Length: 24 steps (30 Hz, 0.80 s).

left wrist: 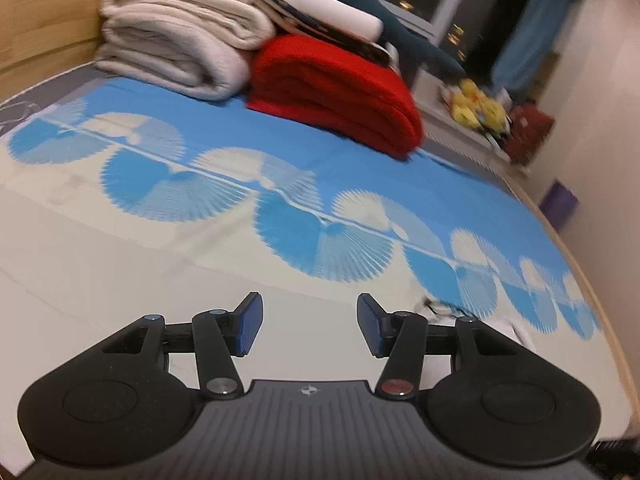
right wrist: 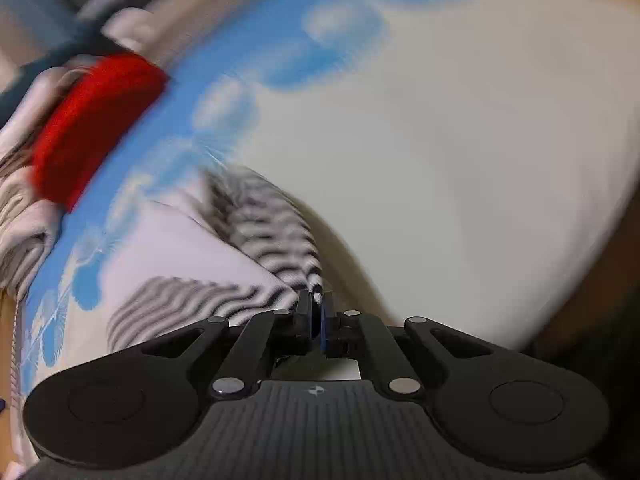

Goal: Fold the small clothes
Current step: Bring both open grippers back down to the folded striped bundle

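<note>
A small white garment with black-and-white striped parts [right wrist: 264,240] lies on the bed sheet [right wrist: 440,160], blurred in the right wrist view. My right gripper [right wrist: 317,312] is shut on a striped edge of it, and the cloth sticks out between the pads. In the left wrist view my left gripper [left wrist: 310,312] stands open above the plain white part of the sheet [left wrist: 120,260], with nothing between its fingers. A bit of white cloth with a dark mark [left wrist: 500,326] shows just to its right.
Folded beige blankets [left wrist: 172,40] and a folded red blanket [left wrist: 336,96] are stacked at the far end of the bed by a wooden headboard [left wrist: 40,20]. The bed's wooden edge [left wrist: 600,300] runs along the right. A shelf with yellow toys [left wrist: 476,108] stands beyond.
</note>
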Tool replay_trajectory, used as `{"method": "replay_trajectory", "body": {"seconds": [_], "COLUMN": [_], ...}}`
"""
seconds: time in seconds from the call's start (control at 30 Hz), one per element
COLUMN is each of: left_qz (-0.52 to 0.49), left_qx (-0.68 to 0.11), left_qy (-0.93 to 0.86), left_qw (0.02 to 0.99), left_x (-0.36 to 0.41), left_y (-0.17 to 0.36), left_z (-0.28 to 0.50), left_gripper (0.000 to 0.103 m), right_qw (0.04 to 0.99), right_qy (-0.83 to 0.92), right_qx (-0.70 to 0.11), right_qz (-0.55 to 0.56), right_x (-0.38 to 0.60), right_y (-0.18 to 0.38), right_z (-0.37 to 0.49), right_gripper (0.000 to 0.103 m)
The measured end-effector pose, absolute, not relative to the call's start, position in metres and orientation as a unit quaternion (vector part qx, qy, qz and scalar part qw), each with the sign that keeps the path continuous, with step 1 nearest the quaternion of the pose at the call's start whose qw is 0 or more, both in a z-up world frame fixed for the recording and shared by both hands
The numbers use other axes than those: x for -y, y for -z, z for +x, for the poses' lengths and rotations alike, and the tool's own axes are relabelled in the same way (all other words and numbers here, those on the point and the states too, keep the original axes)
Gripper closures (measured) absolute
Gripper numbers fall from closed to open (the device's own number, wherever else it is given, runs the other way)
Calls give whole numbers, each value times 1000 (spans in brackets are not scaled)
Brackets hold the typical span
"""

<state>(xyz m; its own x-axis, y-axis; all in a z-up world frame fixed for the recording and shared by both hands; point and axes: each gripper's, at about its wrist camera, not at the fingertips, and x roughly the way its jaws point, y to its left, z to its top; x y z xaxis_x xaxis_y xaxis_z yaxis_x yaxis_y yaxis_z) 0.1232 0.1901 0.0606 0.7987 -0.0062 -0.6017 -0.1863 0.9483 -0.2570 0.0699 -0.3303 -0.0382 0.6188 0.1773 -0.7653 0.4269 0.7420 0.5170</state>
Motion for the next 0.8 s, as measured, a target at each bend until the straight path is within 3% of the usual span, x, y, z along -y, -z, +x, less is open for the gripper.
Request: {"method": "replay_trajectory", "body": {"seconds": [0.1,0.13,0.17,0.3,0.37,0.5,0.8], "left_qz": [-119,-111,-103,-86,-79,-67,-74], "left_qx": [-324,-327,-329,-343,-350,-359,-391], "left_qy": [-24,-18,-12,-6,-8,-15,-27], "left_qw": [938,938,938,935,933,931,917], "left_x": [-163,-157,-152,-140,-137,-132,-84], "left_y": [-55,-53,-51,-43,-39,-35,-17], "left_z": [132,134,136,140,141,135,115], "left_gripper": [46,46,45,45,45,45,38], "right_qw": [861,865,870,894,887,867,773], "right_qy": [56,39,17,-108,-164,-203,-215], "right_qx": [-392,-382,-374,-349,-356,-395,-468], "right_qz": [320,322,322,261,242,226,371], "right_x": [340,343,347,344,339,325,305], "right_y": [14,7,0,-38,-46,-31,46], "right_z": [68,71,75,106,134,202,284], "right_gripper": [89,78,74,68,49,47,45]}}
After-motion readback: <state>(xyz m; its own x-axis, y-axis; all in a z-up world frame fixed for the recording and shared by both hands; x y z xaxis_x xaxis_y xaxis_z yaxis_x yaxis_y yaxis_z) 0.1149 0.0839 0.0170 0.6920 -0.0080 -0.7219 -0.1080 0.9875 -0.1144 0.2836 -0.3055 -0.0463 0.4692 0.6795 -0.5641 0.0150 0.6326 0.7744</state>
